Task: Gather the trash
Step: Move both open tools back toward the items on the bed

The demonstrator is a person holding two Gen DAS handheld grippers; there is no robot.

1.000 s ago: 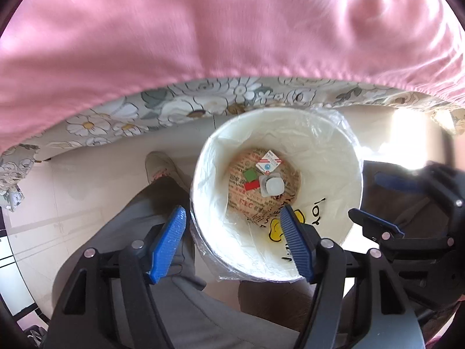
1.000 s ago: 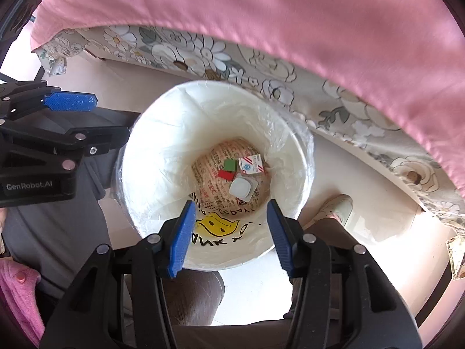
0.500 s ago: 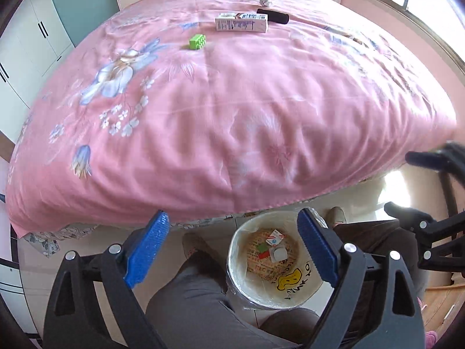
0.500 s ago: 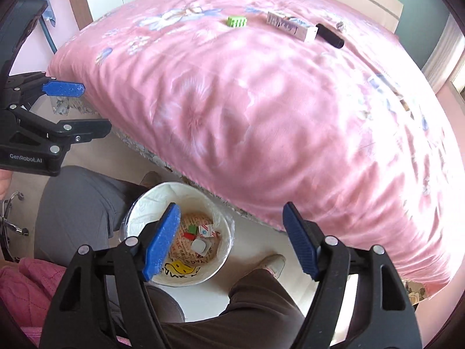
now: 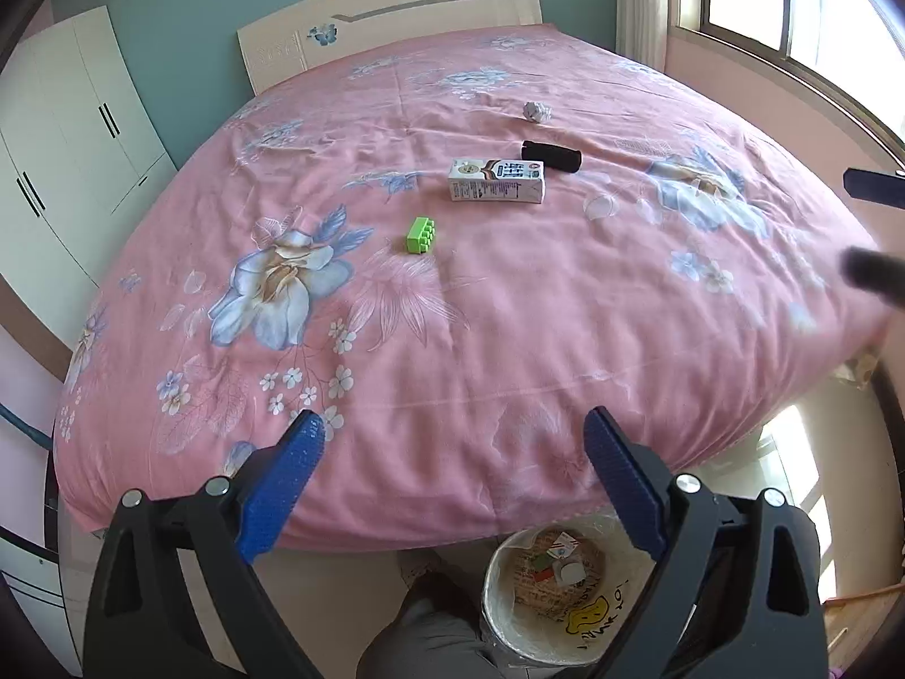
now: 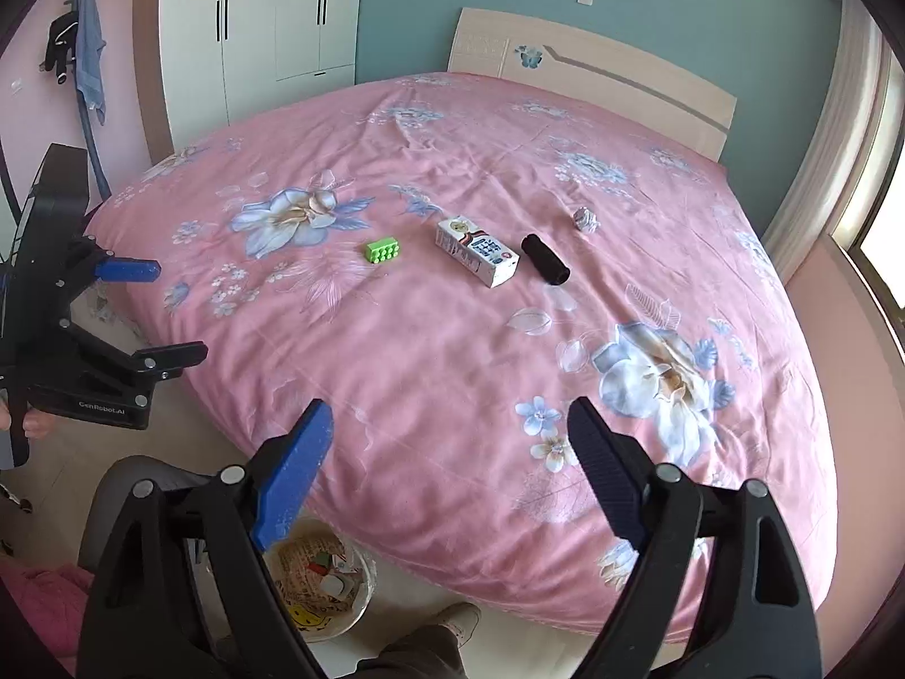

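On the pink floral bed lie a green toy brick [image 5: 419,235] [image 6: 382,252], a white milk carton [image 5: 496,180] [image 6: 476,250], a black roll [image 5: 551,157] [image 6: 544,259] and a crumpled paper ball [image 5: 537,111] [image 6: 585,219]. A white lined trash bin [image 5: 503,622] [image 6: 362,605] stands on the floor at the bed's near edge, with small scraps inside. My left gripper [image 5: 452,481] is open and empty above the bed's near edge. My right gripper [image 6: 449,464] is open and empty too. The left gripper also shows in the right wrist view [image 6: 153,311].
A wooden headboard [image 6: 594,68] and a white wardrobe [image 6: 271,17] stand behind the bed. A window [image 5: 803,5] is at the right. The person's legs and shoe [image 6: 452,625] are beside the bin.
Both grippers have risen from just over the bin and tilted up to face the bed top. The bin has dropped to the bottom of both views. Both stay open.
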